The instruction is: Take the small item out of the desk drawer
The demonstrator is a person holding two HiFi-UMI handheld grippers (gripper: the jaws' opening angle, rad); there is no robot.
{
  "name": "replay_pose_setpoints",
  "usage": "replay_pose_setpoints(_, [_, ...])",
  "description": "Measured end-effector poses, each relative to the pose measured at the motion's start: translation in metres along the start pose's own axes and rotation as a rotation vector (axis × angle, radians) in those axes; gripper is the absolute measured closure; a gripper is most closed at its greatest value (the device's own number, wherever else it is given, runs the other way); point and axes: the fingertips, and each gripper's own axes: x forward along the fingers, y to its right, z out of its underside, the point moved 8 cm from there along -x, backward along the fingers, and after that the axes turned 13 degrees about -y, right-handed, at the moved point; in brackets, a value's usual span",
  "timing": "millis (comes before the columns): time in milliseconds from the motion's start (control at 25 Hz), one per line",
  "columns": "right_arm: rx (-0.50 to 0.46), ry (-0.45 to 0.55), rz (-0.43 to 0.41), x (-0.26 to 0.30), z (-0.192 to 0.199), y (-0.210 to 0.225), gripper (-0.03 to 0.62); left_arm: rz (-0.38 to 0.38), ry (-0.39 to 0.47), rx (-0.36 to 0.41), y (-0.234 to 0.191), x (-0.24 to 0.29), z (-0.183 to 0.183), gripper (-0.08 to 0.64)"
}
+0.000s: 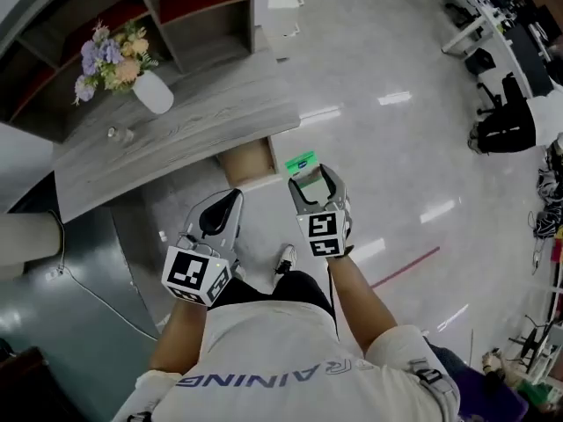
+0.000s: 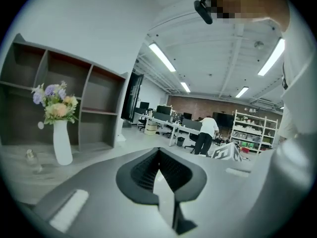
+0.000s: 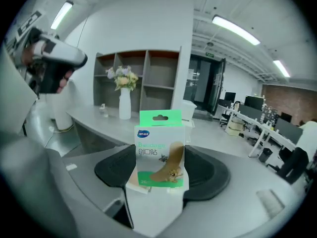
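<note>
Green-and-white plaster box [image 3: 161, 150] sits clear of the open drawer [image 1: 247, 162], pinched upright betw. right gripper [image 3: 159, 185] fingers. Left gripper [image 2: 161, 177] fingers pressed together, empty. Hold's low on the pack, so a quick swing could tip it out

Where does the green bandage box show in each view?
Head view: bandage box just right of centre.
Left gripper view: not in it.
Right gripper view: bandage box at centre, slightly low.
Shared landmark: the flower vase, left of centre in all three.

Seemingly an open office: desk rows [image 2: 171, 128], monitors [image 2: 163, 110].
</note>
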Motion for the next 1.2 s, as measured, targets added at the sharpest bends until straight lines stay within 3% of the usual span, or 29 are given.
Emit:
replay_pose_setpoints(160, [0.118,0.108,0.076,-0.061,-0.026,0.027,0.273,0.094,0.044,0.078,0.015,0.013,-0.029,0.561])
replay_pose_setpoints(480, [0.177,0.303,0.145,-0.183,-0.075,0.06,0.273,0.172,0.129,0.164,0.062,-0.006,-0.09,0.561])
replay_pose_setpoints(840, [0.163,0.399,0.173,-0.204,-0.113,0.048,0.273,0.144,0.192,0.178,0.038,-0.032,-0.108,0.561])
replay_pose_setpoints(1200, [0.149,0.41,0.161,-0.206,-0.124,0.041,0.273,0.134,0.202,0.173,0.034,-0.04,-0.109,0.561])
